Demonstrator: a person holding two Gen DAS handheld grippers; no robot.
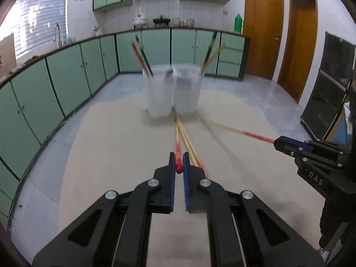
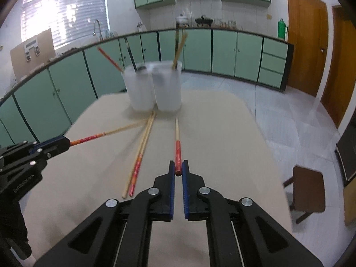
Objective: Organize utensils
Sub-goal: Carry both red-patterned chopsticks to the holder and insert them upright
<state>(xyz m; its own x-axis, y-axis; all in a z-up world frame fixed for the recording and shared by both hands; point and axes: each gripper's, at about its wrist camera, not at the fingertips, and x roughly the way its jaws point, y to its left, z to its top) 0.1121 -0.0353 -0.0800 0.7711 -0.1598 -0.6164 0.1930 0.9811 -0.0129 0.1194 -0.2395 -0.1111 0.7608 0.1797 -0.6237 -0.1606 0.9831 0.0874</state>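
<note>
the beige counter [image 1: 111, 155] carries two frosted plastic cups touching side by side. the left cup [image 1: 159, 93] holds a red-ended and a dark chopstick, the right cup [image 1: 187, 91] a dark and a pale one. the left hand-held gripper [image 1: 179, 162] is clamped on a red-tipped chopstick [image 1: 178, 153]; the right hand-held gripper [image 2: 178, 166] pinches another chopstick [image 2: 177, 146], its housing marked "das". two loose chopsticks [image 2: 142, 146] lie between them, tips just before the cups.
</note>
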